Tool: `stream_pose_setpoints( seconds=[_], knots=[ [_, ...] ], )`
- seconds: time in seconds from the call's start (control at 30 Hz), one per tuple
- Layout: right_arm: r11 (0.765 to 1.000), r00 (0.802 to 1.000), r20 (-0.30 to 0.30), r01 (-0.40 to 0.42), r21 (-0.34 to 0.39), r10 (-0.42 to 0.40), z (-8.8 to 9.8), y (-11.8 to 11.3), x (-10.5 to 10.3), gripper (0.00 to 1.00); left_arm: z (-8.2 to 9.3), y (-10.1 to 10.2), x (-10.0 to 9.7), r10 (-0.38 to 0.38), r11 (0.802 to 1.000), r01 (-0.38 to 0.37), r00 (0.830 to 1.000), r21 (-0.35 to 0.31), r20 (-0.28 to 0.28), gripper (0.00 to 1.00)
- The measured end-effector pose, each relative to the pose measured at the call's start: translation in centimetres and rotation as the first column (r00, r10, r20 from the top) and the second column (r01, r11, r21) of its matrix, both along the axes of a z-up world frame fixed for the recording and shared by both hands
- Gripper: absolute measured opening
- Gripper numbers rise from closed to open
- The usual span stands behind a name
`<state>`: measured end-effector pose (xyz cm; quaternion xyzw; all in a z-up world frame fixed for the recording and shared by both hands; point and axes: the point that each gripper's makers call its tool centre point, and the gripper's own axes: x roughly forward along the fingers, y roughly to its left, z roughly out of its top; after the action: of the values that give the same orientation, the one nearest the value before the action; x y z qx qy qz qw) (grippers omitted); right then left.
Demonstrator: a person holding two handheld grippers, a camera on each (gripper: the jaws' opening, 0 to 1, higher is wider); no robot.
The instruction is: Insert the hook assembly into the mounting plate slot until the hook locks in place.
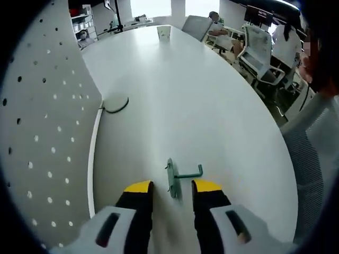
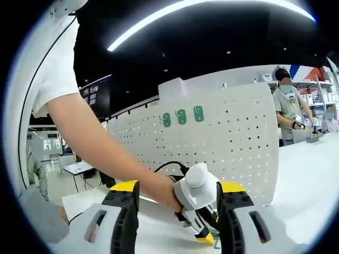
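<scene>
Your left gripper (image 1: 172, 186) hovers low over the white counter (image 1: 212, 106), its yellow-tipped jaws spread with a clear gap between them. The green hook (image 1: 177, 177) lies on the counter in that gap, just ahead of the tips; its flat back plate stands on edge and its wire arm runs off toward the right jaw, ending in a short upturn. Whether either jaw touches the hook cannot be told. To the left of the gripper the white pegboard (image 1: 42, 137) stands upright on the counter, its face dotted with holes. A black cable (image 1: 116, 104) loops on the counter near the board's far edge. Office chairs (image 1: 259, 53) and people stand beyond the counter's far rim. In the right gripper view, your right gripper (image 2: 175, 190) is held with its jaws wide apart and nothing between them. Ahead of it the pegboard (image 2: 233, 137) faces the camera, with three green hooks (image 2: 181, 117) mounted in a row near its top edge. Your arm (image 2: 106, 148) reaches across, the hand gripping the left gripper (image 2: 198, 211) low in front of the board. A person (image 2: 288, 103) stands at the right, past the board.
</scene>
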<state>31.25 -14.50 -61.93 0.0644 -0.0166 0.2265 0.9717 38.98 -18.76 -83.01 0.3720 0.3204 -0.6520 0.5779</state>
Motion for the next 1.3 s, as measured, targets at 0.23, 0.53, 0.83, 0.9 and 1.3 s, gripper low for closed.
stream_pose_setpoints(
  seconds=[0.23,0.53,0.83,0.9,1.3],
  knots=[
    [1.0,1.0,0.001,0.006,0.017,-0.006,0.23,-0.24,-0.03,0.55,0.02,0.04,-0.02,0.036,0.999,-0.036,0.999,-0.027,0.013,0.22],
    [1.0,1.0,-0.002,0.014,0.021,-0.014,0.22,-0.45,-0.01,0.54,-0.05,0.3,0.39,0.107,0.992,-0.105,0.994,-0.07,0.026,0.07],
    [1.0,1.0,-0.007,0.015,0.022,-0.015,0.17,-0.5,0.01,0.53,-0.02,0.2,0.43,0.073,0.997,-0.07,0.995,-0.037,0.063,0.05],
    [1.0,1.0,-0.007,0.017,0.022,-0.017,0.12,-0.61,0.03,0.53,-0.04,0.2,0.55,0.078,0.996,-0.076,0.995,-0.039,0.066,0.04],
    [1.0,1.0,-0.005,0.01,0.01,-0.01,0.13,-0.33,-0.04,0.52,0.0,0.24,0.58,0.101,0.994,-0.098,0.993,-0.052,0.056,0.03]
  ],
)
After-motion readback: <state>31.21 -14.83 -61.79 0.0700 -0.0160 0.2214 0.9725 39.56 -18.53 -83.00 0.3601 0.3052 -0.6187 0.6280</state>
